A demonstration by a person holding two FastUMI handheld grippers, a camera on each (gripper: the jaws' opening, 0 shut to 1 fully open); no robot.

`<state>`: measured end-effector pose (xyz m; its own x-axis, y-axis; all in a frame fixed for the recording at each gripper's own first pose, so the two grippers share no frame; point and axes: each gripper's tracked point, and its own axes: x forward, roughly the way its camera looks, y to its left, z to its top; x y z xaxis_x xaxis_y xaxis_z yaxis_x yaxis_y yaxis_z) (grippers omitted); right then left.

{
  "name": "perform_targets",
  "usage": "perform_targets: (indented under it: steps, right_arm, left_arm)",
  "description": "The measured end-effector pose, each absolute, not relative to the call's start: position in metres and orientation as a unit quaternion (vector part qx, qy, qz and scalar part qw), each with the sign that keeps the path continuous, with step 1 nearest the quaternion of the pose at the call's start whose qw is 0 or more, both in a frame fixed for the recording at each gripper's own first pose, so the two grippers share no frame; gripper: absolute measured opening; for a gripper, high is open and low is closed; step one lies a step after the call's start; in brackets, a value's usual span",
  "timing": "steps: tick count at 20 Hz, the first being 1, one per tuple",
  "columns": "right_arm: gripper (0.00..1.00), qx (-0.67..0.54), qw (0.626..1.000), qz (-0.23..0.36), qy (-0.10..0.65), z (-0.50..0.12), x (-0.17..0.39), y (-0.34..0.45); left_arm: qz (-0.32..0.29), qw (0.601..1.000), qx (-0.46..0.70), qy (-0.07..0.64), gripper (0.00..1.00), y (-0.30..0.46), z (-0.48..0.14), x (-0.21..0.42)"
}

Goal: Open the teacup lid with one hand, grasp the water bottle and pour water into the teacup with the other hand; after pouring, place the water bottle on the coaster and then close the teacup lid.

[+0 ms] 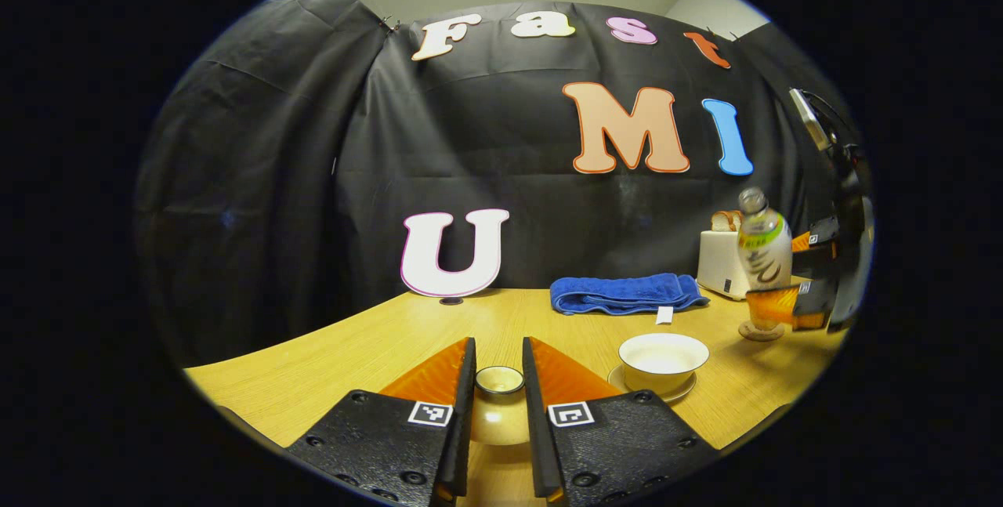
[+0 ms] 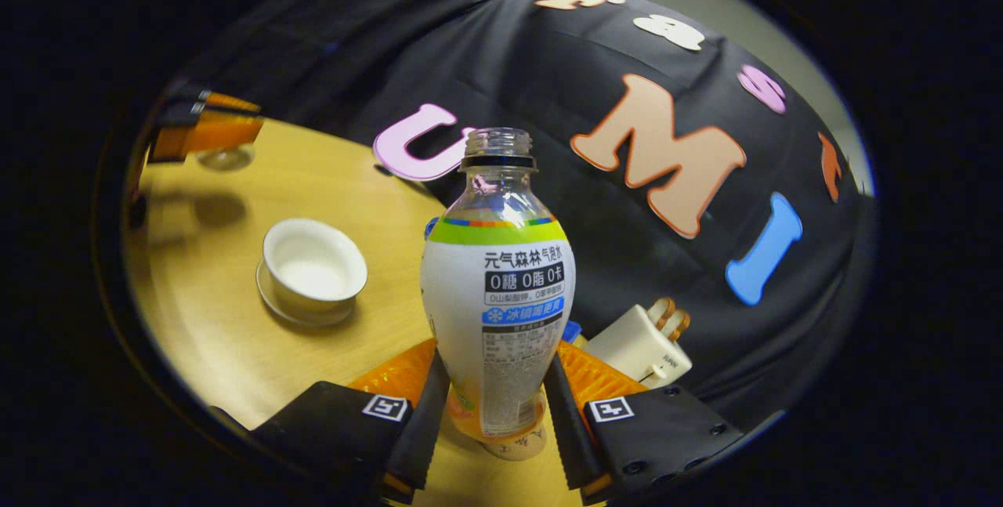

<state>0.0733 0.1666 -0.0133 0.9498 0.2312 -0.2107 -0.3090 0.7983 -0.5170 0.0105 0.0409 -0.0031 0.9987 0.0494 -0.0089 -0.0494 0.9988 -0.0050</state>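
While the left gripper [image 1: 499, 413] is clamped on the teacup lid [image 1: 499, 407] just above the worktop [image 1: 376, 350], its 2 fingers on either side, the right gripper [image 2: 495, 405] grips the water bottle [image 2: 497, 295] low, over the coaster [image 2: 517, 444]. I judge the setting-down is in hand: lower the bottle upright, centred, then release. Farther off, the teacup [image 2: 313, 268] stands open on its saucer [image 2: 302, 311], awaiting the lid.

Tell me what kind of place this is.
Probably a staged recording booth set up like a kitchen table: black cloth wall behind a wooden table, with a toaster, folded blue towel and teacup.
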Motion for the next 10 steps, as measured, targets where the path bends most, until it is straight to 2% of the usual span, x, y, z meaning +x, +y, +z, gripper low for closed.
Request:
perform_targets:
  steps: [2,4,7,10]
  right_arm:
    - [0.69,-0.203,0.968,0.13,0.073,-0.014,0.074,0.167]
    - [0.66,-0.136,0.98,0.119,0.078,-0.017,0.079,0.167]
    - [0.7,-0.061,0.989,0.108,0.087,-0.025,0.076,0.167]
    - [0.69,-0.03,0.99,0.102,0.091,-0.025,0.076,0.166]
  left_arm:
    - [0.025,1.0,-0.003,0.004,0.3,0.041,-0.003,0.01]
    - [0.025,1.0,-0.003,0.004,0.3,0.041,-0.003,0.01]
    - [0.025,1.0,-0.003,0.004,0.3,0.041,-0.003,0.01]
    - [0.025,1.0,-0.003,0.004,0.3,0.041,-0.003,0.01]
